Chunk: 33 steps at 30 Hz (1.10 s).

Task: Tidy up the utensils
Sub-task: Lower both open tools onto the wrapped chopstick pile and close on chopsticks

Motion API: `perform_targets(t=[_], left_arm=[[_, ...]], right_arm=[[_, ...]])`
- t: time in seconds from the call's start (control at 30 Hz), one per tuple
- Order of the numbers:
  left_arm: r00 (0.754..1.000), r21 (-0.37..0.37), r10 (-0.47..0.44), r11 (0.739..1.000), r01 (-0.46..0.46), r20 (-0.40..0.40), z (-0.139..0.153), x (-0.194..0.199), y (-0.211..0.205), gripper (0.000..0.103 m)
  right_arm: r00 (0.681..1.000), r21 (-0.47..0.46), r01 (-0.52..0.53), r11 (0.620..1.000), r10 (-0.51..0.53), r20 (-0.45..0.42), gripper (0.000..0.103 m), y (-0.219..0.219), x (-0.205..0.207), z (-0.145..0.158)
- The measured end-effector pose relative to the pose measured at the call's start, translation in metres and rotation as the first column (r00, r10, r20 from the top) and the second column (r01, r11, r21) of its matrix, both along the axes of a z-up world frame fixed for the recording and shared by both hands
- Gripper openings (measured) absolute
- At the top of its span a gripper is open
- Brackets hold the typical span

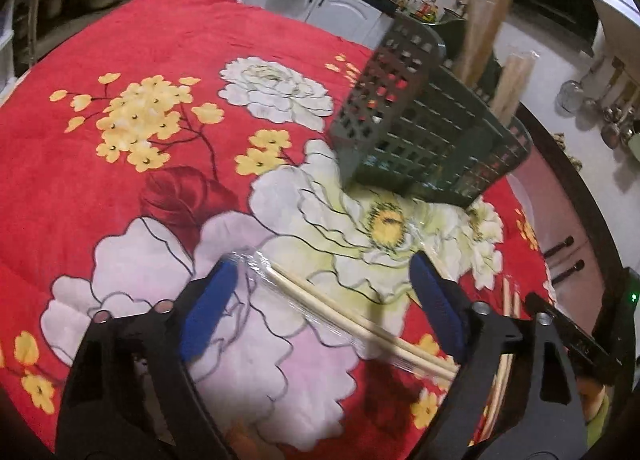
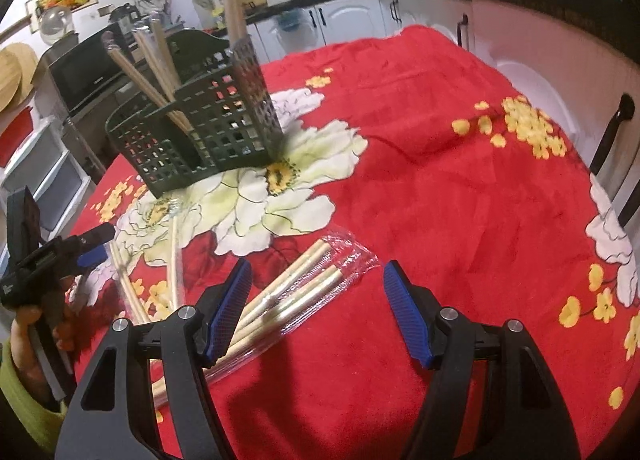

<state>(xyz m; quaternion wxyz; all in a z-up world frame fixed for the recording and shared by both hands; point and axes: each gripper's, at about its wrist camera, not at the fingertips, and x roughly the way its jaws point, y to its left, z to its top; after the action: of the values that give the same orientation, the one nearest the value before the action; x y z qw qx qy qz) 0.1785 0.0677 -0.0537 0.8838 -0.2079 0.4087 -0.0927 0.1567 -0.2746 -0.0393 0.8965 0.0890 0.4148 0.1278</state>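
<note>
Pale wooden chopsticks (image 1: 360, 324) in clear wrap are seen lying slantwise between the wide-spread fingers of the left gripper (image 1: 322, 300), nearer than the equally spread, empty right gripper (image 2: 316, 308).

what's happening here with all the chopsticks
A person with a gripper in each hand is sorting wrapped chopsticks into a green basket on a red flowered cloth. Some pairs already stand in the basket. The left gripper is open over one wrapped pair lying on the cloth. The right gripper is also open, holding nothing, with a wrapped bundle lying by its left finger. More chopsticks lie loose nearer the basket.
</note>
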Motion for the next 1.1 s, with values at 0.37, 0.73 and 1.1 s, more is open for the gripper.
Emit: perform_targets(t=[0.37, 0.73, 1.1], left_arm=[[0.999, 0.045, 0.05, 0.998, -0.05, 0.0, -0.003, 0.007, 0.007, 0.044], [0.994, -0.012, 0.102, 0.995, -0.102, -0.032, -0.01, 0.011, 0.028, 0.005], [0.996, -0.11, 0.079, 0.991, -0.073, 0.05, 0.016, -0.006, 0.033, 0.001]], right_arm=[[0.998, 0.001, 0.041, 0.999, -0.041, -0.054, 0.018, -0.005, 0.016, -0.012], [1.0, 0.036, 0.028, 0.999, -0.028, -0.015, 0.007, -0.009, 0.013, -0.001], [0.982, 0.031, -0.062, 0.998, 0.055, 0.18, 0.006, 0.002, -0.002, 0.065]])
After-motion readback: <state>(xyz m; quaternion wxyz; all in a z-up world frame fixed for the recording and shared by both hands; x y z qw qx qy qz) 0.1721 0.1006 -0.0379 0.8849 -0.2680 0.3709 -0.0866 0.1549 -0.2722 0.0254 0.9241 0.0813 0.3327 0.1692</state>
